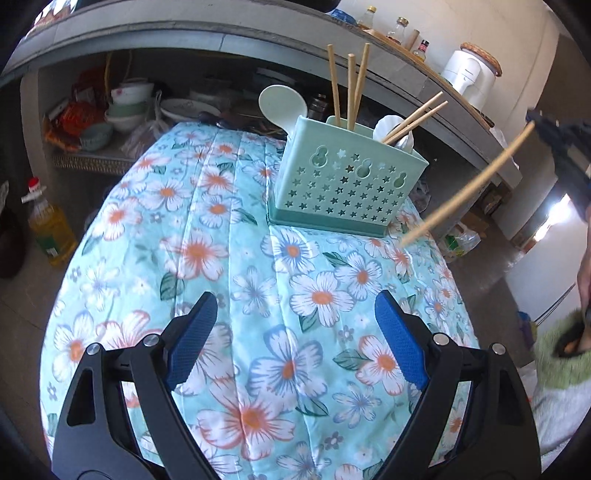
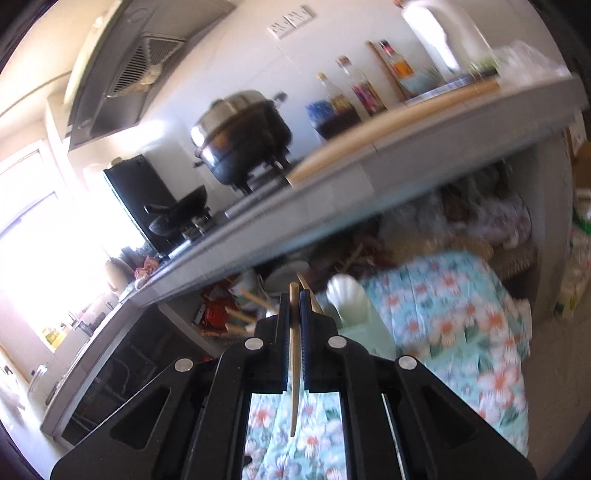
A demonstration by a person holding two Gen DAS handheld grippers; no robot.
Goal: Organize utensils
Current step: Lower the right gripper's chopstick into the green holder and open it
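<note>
Left tool (image 1: pixel 295 332) hangs over the floral cloth (image 1: pixel 236 266) on the worktop, blue pads (image 1: pixel 192 339) spread wide apart, nothing between them, only cloth below.

Right tool (image 2: pixel 295 310) is clamped on a single wooden chopstick (image 2: pixel 294 362); its pads are pressed nearly together with the stick running lengthwise between them, one end poking out past the tips, the other hanging down behind the jaws over the cloth. In the left wrist view the same chopstick (image 1: pixel 469 184) slants in the air at the right, upper end at the dark, blurred right tool (image 1: pixel 565 158), lower end above the cloth and just right of the holder, touching neither.

Mint-green utensil holder (image 1: pixel 340 181) with star cutouts stands upright at the cloth's far side. Inside: three chopsticks (image 1: pixel 351 88) standing nearly upright in the middle section, two more chopsticks (image 1: pixel 417 118) leaning right in the right section beside a white spoon (image 1: pixel 388 127), and a white rice paddle (image 1: pixel 280 105) sticking up at the left end.

Behind, a grey counter (image 1: pixel 229 33) with bottles and a white appliance (image 1: pixel 469 74); bowls (image 1: pixel 129 107) on the shelf under it. The right wrist view is motion-blurred.
</note>
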